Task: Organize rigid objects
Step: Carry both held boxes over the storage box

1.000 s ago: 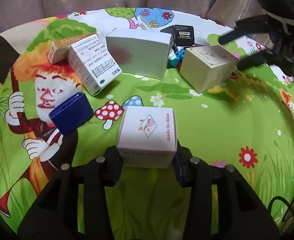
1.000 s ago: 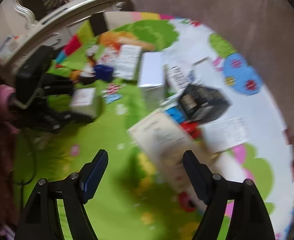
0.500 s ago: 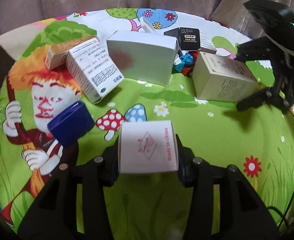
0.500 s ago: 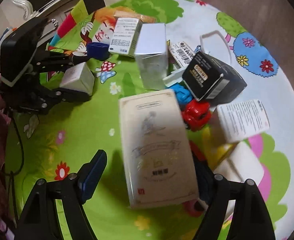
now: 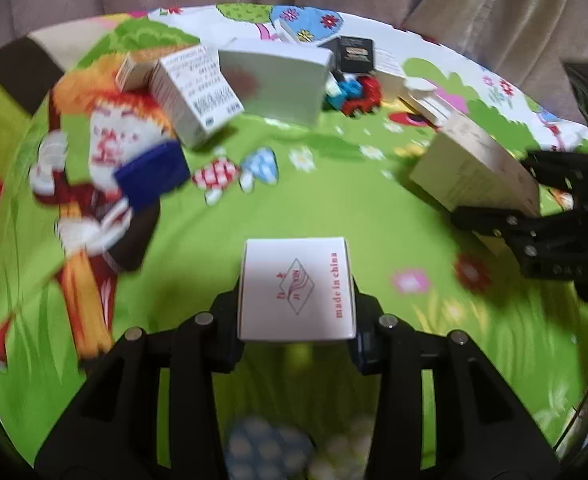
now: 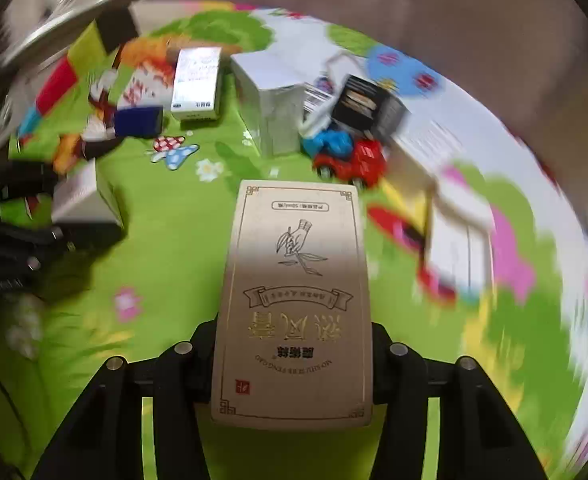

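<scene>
Left gripper (image 5: pixel 297 320) fingers closing on small white box (image 5: pixel 297 288); right gripper (image 6: pixel 292 360) fingers closing on tall beige box (image 6: pixel 294 300) above cartoon mat (image 6: pixel 174 248)

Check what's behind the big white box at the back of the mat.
Behind the big white box, a black box and a barcoded white pack show, with a blue and red toy car beside it. Its base and whatever lies directly behind are covered.

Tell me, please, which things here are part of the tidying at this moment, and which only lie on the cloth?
In hand:
- small white box, in the closing left gripper
- tall beige box, in the closing right gripper

Lying about:
- blue box
- large white box
- black box
- red toy car
</scene>
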Motion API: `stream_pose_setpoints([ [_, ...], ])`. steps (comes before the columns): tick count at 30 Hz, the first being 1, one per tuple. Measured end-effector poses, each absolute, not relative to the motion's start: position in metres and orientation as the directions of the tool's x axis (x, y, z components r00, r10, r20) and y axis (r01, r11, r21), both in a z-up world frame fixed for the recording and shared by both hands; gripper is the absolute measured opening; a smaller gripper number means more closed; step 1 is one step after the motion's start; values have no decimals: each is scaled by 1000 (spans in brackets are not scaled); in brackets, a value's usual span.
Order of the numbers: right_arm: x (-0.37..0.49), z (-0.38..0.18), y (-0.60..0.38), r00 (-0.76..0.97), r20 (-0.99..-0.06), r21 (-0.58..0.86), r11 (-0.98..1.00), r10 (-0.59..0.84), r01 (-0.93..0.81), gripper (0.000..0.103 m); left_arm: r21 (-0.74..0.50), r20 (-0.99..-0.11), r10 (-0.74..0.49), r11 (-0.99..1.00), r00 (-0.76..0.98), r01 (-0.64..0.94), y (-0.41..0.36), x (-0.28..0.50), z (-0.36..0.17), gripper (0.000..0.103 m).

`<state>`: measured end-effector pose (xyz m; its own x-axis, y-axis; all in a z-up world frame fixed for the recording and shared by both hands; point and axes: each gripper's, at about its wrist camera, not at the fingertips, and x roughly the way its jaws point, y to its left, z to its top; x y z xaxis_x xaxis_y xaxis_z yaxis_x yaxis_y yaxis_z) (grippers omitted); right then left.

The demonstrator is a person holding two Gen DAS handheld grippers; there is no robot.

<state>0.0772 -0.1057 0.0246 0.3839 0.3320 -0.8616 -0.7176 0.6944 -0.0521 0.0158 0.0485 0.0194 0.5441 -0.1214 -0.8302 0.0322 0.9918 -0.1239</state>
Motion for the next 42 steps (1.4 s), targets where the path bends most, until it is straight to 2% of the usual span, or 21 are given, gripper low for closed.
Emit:
stream_pose_setpoints([
  [8,-20,43,-159,490,-833,-7,881,257,-474,52,-133,-832,-167,986,529,103,13,-45,30,45],
  [19,-149,67,-204,561,-813,-58,938,154,-341,52,-105,-805,-250,953,538,285,-68,-126,66,45],
  [28,-234,94,-267,618,-781,-38,981,90,-191,52,-73,-794,-324,891,515,448,-139,-179,95,45],
  [36,-313,104,-354,628,-778,-23,1000,-25,12,52,-108,-820,-447,733,356,671,-237,-223,110,45],
  [42,-378,97,-415,597,-793,-7,982,-120,189,52,-96,-846,-471,596,251,797,-307,-265,108,45],
])
